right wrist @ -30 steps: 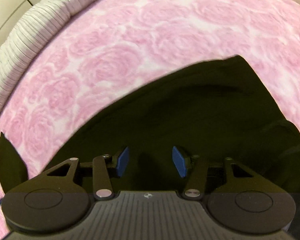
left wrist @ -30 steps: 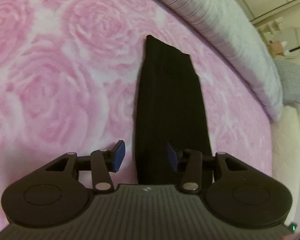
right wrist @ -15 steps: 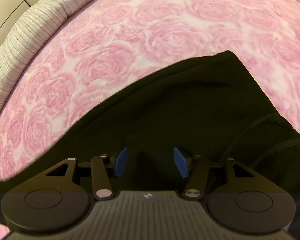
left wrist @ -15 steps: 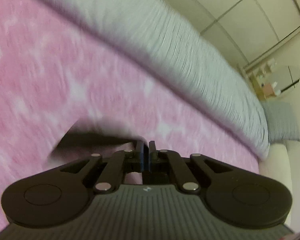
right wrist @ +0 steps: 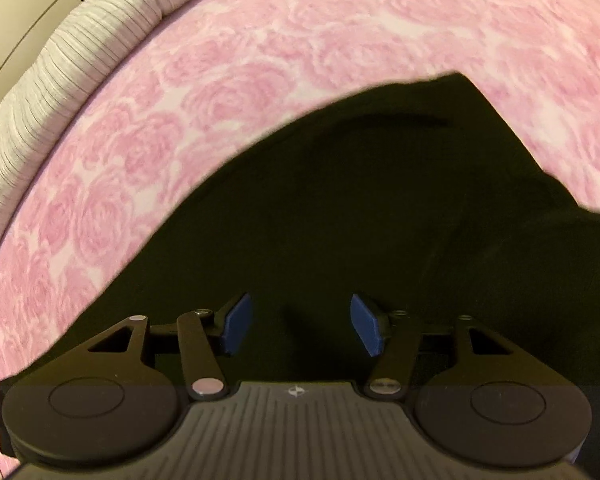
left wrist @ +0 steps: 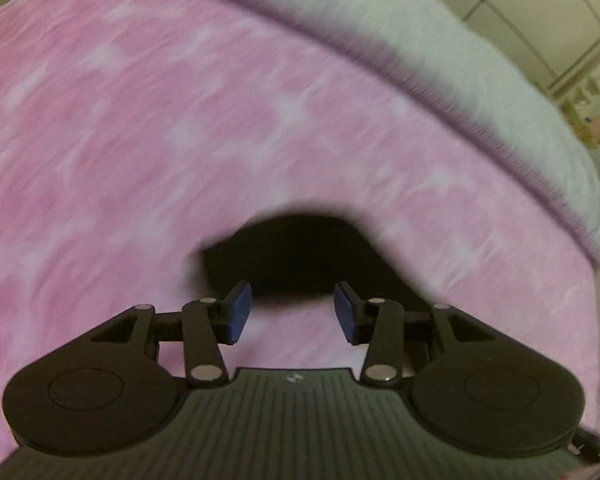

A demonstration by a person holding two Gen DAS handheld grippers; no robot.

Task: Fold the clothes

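- One black garment (right wrist: pixel 360 208) lies on the pink rose-print bed (right wrist: pixel 220 92), filling the lower right of the right wrist view
- Both tools, left tool (left wrist: pixel 293 312) and right tool (right wrist: pixel 298 322), are spread wide, holding nothing
- Soft, light, limp cloth; best pinched at an edge or corner
- Long axis unclear; a corner points to the upper right

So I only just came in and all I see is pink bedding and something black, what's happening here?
A person with a handheld gripper in each hand is folding a black garment laid out on a pink rose-patterned bed cover. Neither gripper holds anything at this moment. The left gripper is open, with one end of the dark cloth lying just ahead of its fingers; that view is blurred. The right gripper is open too, poised over the wide part of the garment.
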